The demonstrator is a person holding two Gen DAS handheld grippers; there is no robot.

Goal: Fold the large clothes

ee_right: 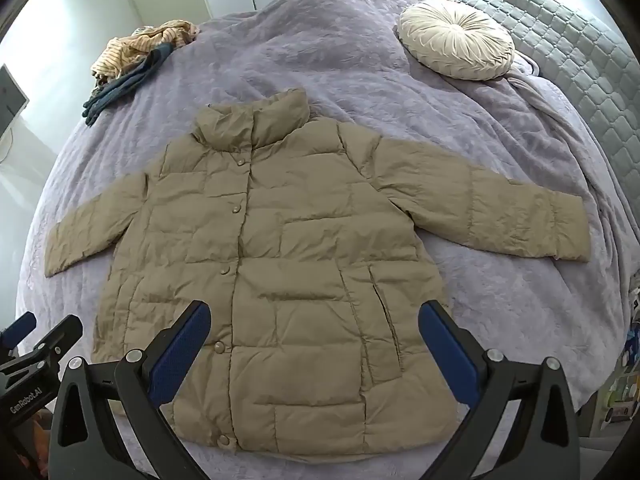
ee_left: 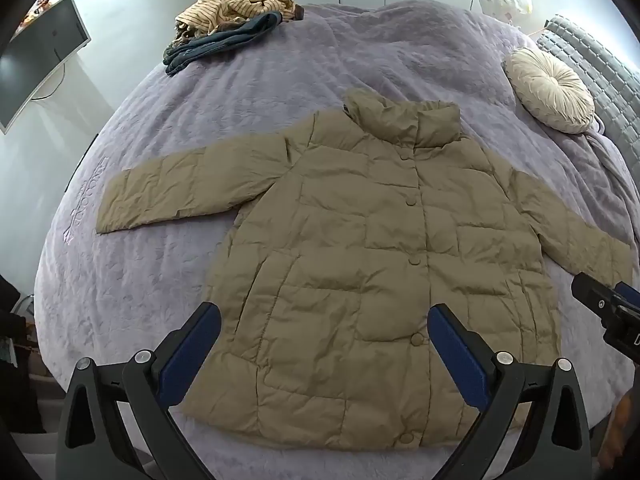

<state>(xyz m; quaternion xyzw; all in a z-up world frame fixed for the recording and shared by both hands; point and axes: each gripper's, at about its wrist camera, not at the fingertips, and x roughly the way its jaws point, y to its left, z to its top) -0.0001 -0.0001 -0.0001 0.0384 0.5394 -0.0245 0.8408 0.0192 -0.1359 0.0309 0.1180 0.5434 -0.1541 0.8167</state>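
A tan quilted puffer jacket [ee_left: 360, 248] lies flat and buttoned on the lilac bed cover [ee_left: 280, 80], collar away from me, both sleeves spread out to the sides. It also shows in the right wrist view [ee_right: 288, 248]. My left gripper [ee_left: 324, 324] is open and empty, hovering above the jacket's lower hem. My right gripper [ee_right: 314, 322] is open and empty, above the hem on the right side. The right gripper's body shows at the left wrist view's right edge [ee_left: 608, 312], and the left gripper's body shows at the right wrist view's left edge [ee_right: 36, 344].
A pile of striped and dark blue clothes [ee_left: 228, 28] lies at the bed's far left. A round cream cushion [ee_right: 456, 40] rests at the far right by a grey quilted headboard [ee_right: 580, 60]. A monitor [ee_left: 36, 56] stands left of the bed.
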